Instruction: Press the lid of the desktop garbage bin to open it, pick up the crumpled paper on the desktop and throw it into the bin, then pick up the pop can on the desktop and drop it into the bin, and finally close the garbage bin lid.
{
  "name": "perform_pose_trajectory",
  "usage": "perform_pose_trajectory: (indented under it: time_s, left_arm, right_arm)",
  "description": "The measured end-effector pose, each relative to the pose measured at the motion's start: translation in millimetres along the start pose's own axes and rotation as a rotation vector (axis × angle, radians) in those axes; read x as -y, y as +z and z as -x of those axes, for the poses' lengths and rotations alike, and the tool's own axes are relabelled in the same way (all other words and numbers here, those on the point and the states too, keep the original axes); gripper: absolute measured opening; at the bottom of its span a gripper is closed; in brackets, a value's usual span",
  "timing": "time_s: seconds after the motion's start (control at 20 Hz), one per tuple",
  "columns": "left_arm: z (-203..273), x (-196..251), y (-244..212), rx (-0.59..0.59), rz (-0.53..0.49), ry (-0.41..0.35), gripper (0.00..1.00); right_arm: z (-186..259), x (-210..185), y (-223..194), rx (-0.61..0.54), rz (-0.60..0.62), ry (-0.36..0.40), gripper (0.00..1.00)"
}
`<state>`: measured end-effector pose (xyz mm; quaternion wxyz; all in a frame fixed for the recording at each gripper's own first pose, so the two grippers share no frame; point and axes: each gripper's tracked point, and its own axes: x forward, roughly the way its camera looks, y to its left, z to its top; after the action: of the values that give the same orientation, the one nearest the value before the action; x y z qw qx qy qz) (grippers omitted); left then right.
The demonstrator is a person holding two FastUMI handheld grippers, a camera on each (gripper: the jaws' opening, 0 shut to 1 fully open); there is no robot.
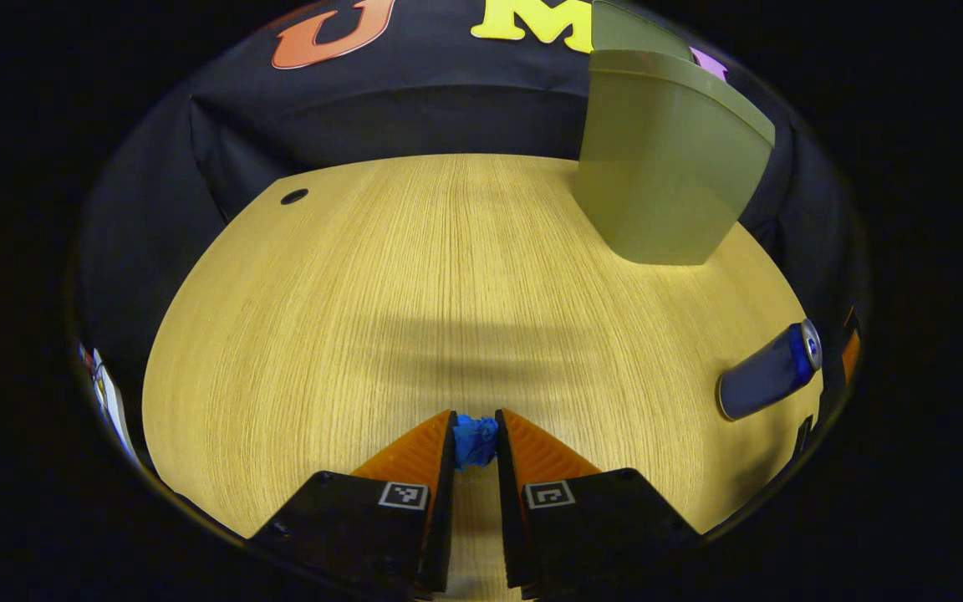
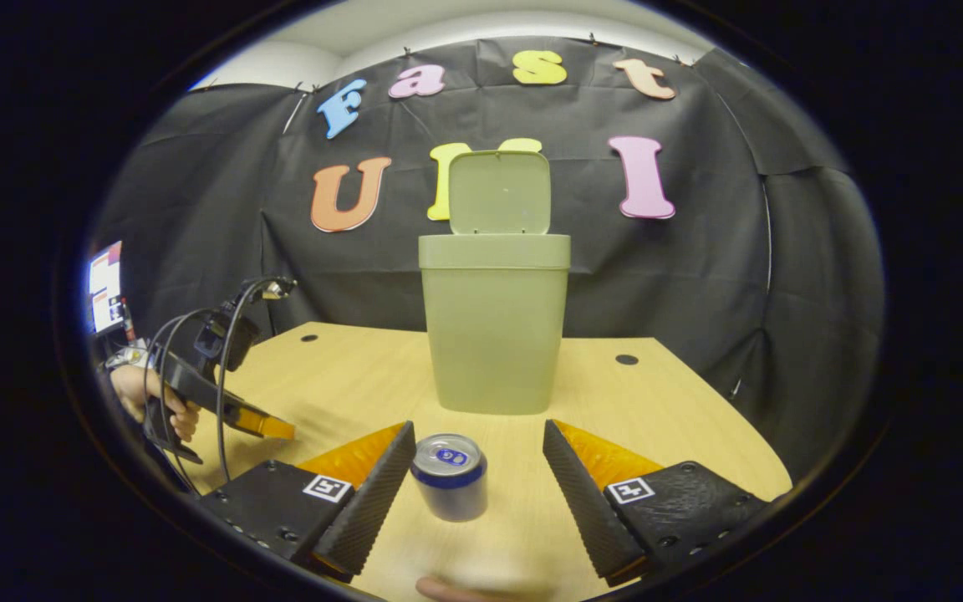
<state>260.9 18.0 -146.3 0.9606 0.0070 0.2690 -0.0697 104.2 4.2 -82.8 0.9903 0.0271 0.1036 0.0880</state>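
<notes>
Between the left gripper (image 1: 475,439) fingers sits pinched crumpled paper (image 1: 474,441) — right gripper (image 2: 475,456) fingers gape around the pop can (image 2: 449,477).

Recording booth, black cloth wall (image 2: 197,209) pinned up behind a wooden desk (image 2: 348,376) ahead of the fingers, white ceiling (image 2: 415,25) above

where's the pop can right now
In the right gripper view the pop can stands upright on the table between the open right gripper, before the bin.
</notes>
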Motion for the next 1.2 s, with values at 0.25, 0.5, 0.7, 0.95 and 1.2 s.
perform_pose_trajectory:
  time_s: [0.25, 0.5, 0.7, 0.95, 1.2]
  left_arm:
    - [0.0, 0.0, 0.0, 0.000, 0.000, 0.000, 0.28]
    - [4.5, -1.9, 0.3, -0.005, -0.007, 0.008, 0.28]
    - [-0.7, 0.8, 14.2, 0.064, 0.002, 0.000, 0.28]
    - [0.9, 1.1, 34.1, 0.147, 0.006, -0.004, 0.28]
    - [0.7, 4.7, 38.4, 0.175, 0.029, -0.013, 0.28]
  right_arm:
    - [0.7, 0.7, 5.6, 0.003, -0.018, -0.018, 0.95]
    - [0.9, -4.9, 9.2, 0.004, -0.007, -0.025, 0.95]
    - [1.2, -9.5, 5.7, -0.006, 0.014, -0.025, 0.95]
    - [-2.2, -13.3, 7.8, 0.003, 0.017, -0.032, 0.95]
    - [-20.8, -16.3, -17.0, -0.026, 0.002, -0.022, 0.95]
